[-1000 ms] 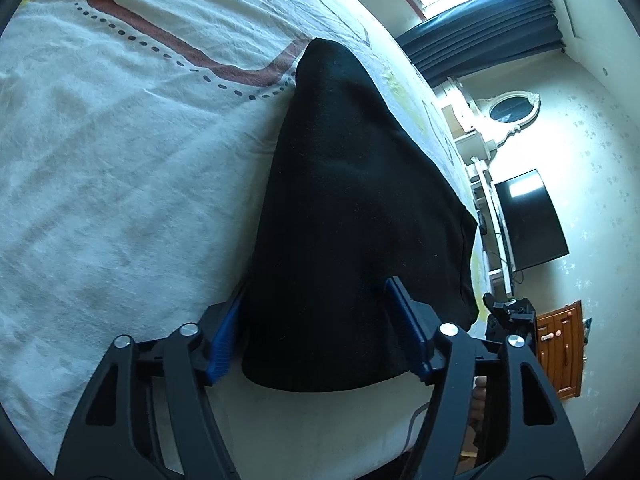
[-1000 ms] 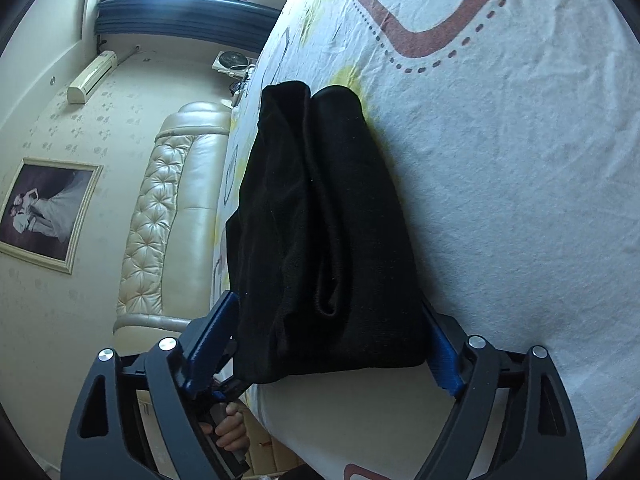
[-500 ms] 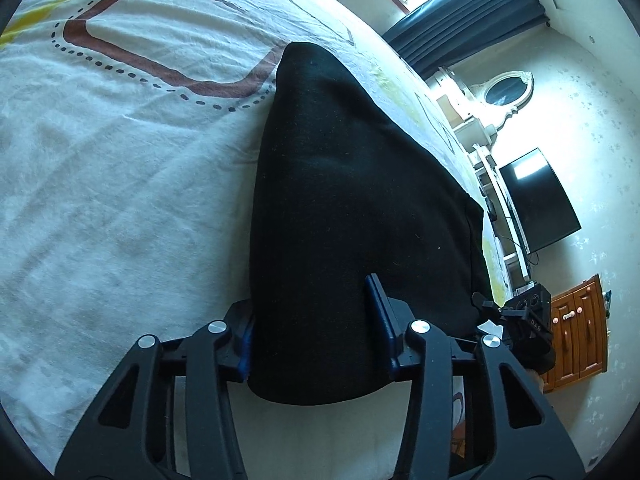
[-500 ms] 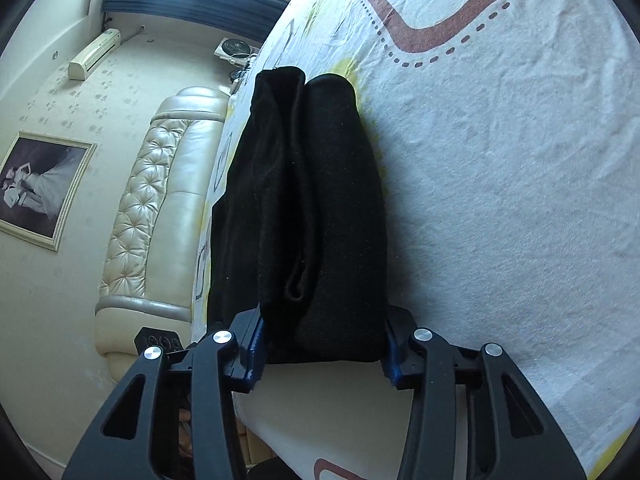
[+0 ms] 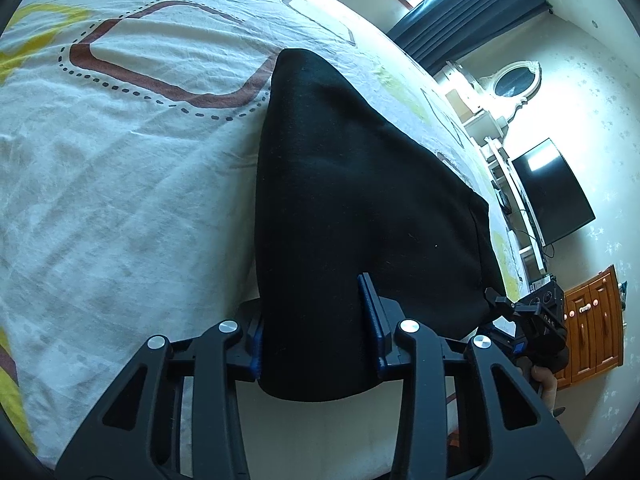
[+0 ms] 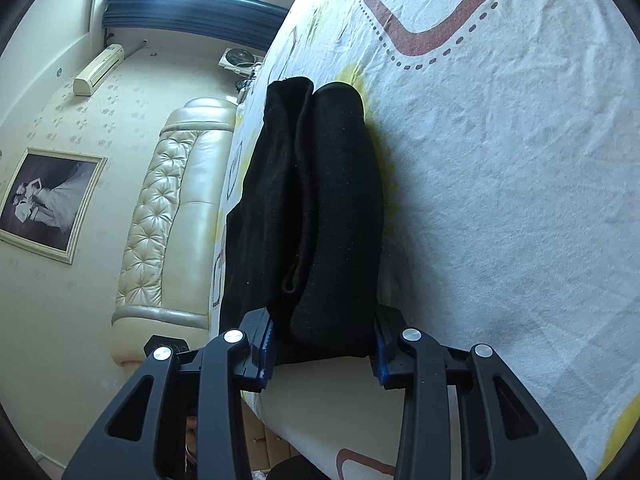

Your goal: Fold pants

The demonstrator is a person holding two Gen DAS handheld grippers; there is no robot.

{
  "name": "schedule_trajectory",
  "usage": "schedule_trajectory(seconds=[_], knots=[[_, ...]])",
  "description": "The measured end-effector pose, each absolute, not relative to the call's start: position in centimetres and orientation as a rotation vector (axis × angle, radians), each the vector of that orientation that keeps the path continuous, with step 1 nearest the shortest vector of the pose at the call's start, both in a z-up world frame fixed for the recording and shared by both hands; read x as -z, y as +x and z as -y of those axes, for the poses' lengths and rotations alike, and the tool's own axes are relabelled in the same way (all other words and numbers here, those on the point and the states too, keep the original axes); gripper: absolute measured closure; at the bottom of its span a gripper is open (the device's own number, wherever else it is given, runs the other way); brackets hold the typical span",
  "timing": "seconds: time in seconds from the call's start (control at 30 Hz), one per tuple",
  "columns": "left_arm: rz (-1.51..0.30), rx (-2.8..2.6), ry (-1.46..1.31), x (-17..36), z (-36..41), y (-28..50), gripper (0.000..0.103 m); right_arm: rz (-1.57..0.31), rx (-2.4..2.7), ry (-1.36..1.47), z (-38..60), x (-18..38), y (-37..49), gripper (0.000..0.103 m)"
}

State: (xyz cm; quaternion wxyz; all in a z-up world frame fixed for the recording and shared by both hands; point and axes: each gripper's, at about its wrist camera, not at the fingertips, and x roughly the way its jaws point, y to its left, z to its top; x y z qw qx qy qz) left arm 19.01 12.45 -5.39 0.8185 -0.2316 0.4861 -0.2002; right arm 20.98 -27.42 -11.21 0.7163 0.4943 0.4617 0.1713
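Note:
The black pants [image 5: 352,184] lie folded in a thick stack on the white patterned bedsheet [image 5: 120,152]. My left gripper [image 5: 316,332] is shut on the near end of the stack, with the blue pads pressed against the cloth on both sides. In the right wrist view the pants [image 6: 320,208] show as layered folds, and my right gripper [image 6: 322,344] is shut on their near end. The right gripper also shows at the far corner of the pants in the left wrist view [image 5: 532,320].
The bed's front edge runs just below both grippers. A padded cream headboard [image 6: 168,216] stands to the left. A television [image 5: 548,196] and a wooden cabinet [image 5: 592,320] stand by the wall on the right.
Both grippers have closed from wide open onto the near ends of the folded pants. Both wrist views have shifted a little relative to the bed.

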Motion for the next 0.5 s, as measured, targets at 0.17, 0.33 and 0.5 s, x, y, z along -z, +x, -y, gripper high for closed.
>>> schedule_trajectory(seconds=[0.17, 0.33, 0.5], knots=[[-1.042, 0.425, -0.493, 5.48, -12.64, 18.93, 0.066, -1.023, -0.38, 1.103, 27.43, 11.24, 20.79, 0.066], [-1.053, 0.425, -0.499, 5.35, -12.81, 18.86, 0.066, -1.026, -0.382, 1.107, 27.33, 11.19, 20.45, 0.066], [-1.065, 0.428, -0.509, 5.37, -13.15, 18.67, 0.066, -1.031, -0.391, 1.11, 27.22, 11.32, 19.9, 0.066]])
